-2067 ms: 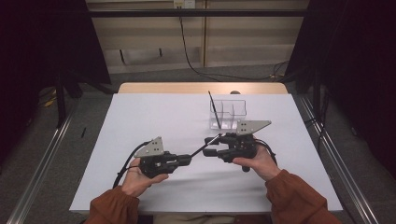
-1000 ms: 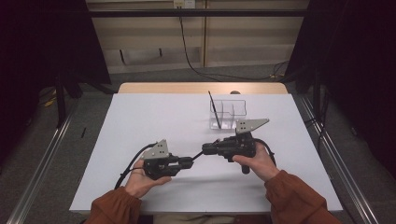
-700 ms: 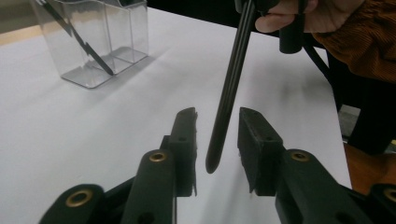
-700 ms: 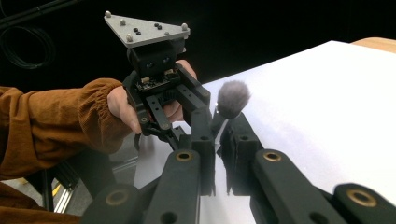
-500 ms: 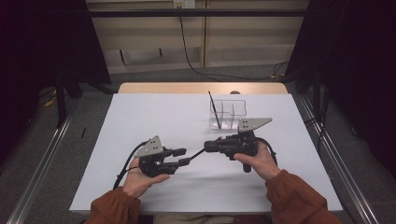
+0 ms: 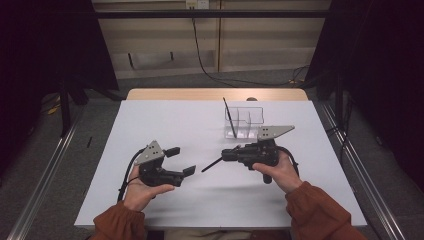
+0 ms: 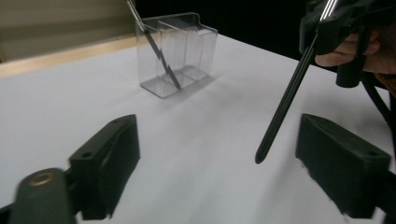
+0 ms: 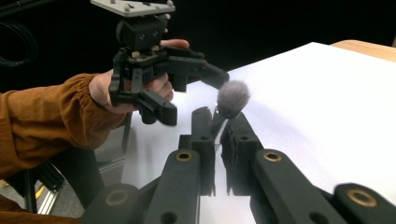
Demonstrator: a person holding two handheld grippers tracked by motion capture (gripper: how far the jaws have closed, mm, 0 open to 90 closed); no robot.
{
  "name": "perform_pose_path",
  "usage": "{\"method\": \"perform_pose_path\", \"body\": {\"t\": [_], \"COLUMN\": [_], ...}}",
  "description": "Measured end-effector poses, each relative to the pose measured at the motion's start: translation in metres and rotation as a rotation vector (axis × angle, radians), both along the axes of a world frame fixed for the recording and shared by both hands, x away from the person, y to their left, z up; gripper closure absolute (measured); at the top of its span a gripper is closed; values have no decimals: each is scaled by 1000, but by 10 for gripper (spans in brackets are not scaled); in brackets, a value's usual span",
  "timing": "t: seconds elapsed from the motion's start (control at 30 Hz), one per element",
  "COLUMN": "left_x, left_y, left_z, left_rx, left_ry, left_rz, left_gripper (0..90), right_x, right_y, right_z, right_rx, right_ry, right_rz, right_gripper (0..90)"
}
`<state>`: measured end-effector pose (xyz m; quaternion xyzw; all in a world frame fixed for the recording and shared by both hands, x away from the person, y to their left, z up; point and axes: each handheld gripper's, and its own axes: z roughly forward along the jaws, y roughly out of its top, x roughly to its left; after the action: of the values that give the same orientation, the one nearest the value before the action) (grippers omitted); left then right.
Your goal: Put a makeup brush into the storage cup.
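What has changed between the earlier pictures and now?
The left gripper has just opened its jaws, let go of the brush and drawn back to the left; nothing is between them now. The right gripper stays shut on the brush, in about the same place. The clear organiser and the thin brush standing in it have not moved.

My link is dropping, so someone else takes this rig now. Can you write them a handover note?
Left gripper: jaws have just been opening, nothing gripped.
Right gripper: shut on the black-handled makeup brush with the grey fluffy head; its handle end points towards the left jaws, apart from them.
Clear plastic compartment organiser: far side of the white table, with one thin black stick leaning in it.
Left, probably: put the held brush into the organiser.
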<state>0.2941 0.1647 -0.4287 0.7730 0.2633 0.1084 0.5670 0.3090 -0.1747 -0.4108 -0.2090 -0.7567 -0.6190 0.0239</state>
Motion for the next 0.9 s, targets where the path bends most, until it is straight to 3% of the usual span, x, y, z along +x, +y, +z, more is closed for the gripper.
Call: {"method": "perform_pose_path", "body": {"t": [0.23, 0.3, 0.37, 0.47, 0.63, 0.73, 0.9], "left_x": [-3, -4, -6, -8, -13, -15, -20], "left_y": [12, 17, 20, 27, 39, 46, 60], "left_z": [6, 7, 7, 5, 3, 1, -3], "left_rx": [-23, -34, -51, -58, -52, -40, -57], "left_ry": [6, 6, 22, -28, -63, -61, -72], "left_rz": [60, 55, 67, 80, 114, 155, 217], "left_gripper": [40, 67, 36, 28, 16, 12, 9], "right_x": [0, 0, 0, 0, 0, 1, 2], "right_y": [-3, -3, -4, -5, -9, -11, -17], "right_z": [1, 1, 1, 2, 2, 3, 7], "right_rx": [-11, -15, -17, -19, -31, -41, -57], "right_ry": [-1, 0, 1, 2, 6, 7, 2], "right_rz": [-10, -14, -18, -20, -35, -44, -66], "right_gripper": [838, 838, 838, 838, 838, 838, 838]}}
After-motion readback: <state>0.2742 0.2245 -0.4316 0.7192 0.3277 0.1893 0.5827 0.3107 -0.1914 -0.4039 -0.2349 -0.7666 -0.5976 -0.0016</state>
